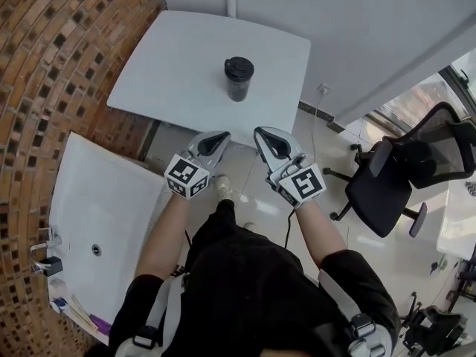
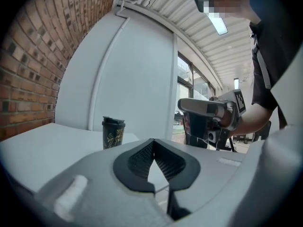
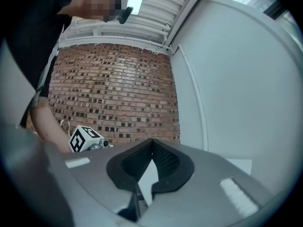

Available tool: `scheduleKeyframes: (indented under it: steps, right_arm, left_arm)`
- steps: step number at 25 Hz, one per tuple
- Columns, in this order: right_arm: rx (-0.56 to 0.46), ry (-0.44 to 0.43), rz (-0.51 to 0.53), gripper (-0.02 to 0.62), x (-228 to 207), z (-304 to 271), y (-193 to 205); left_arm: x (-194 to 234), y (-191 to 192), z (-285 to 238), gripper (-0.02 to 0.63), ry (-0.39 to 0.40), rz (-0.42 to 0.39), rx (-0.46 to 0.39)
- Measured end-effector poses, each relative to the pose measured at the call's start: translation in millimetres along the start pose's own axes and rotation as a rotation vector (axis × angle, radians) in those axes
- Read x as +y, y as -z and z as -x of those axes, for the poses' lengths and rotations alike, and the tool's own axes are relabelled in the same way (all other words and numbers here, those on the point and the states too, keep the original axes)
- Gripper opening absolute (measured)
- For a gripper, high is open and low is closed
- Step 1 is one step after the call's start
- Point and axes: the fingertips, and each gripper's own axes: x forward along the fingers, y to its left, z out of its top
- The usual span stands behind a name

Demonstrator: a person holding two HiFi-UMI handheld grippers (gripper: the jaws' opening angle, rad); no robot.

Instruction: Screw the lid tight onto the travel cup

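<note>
Standing on table (image 1: 178, 65): black travel cup (image 1: 238, 88), lid (image 1: 239, 68) on, gold print unreadable; left gripper (image 1: 214, 141), right gripper (image 1: 271, 141) closed, empty.

A white table (image 1: 171, 73) is being shown set against the grey wall (image 1: 357, 21), beside brickwork (image 1: 52, 50). A dark travel cup (image 1: 239, 82) is being carried upright on it, right of centre, its black lid (image 1: 239, 68) sitting on top. A second white table (image 1: 104, 222) is being shown nearer, at left.
</note>
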Motion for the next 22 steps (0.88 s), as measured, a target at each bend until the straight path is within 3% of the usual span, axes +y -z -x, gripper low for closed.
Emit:
scheduleKeyframes:
  steps: [7,16,22]
  right_arm:
    - [-0.036,0.007,0.051,0.005,35.6,82.4,-42.1]
    - [-0.05,0.05,0.042,0.005,59.5,145.9,-58.3]
    - [-0.047,0.085,0.018,0.004,61.4,154.6,-54.8]
  left_arm:
    - [-72.2,-36.2,37.8,0.002,-0.049,-0.044,-0.058]
    - [-124.3,-60.2,71.4,0.002,-0.039,0.02,-0.159]
    - [-130.2,-53.3,82.7,0.002,-0.025,-0.016,-0.104]
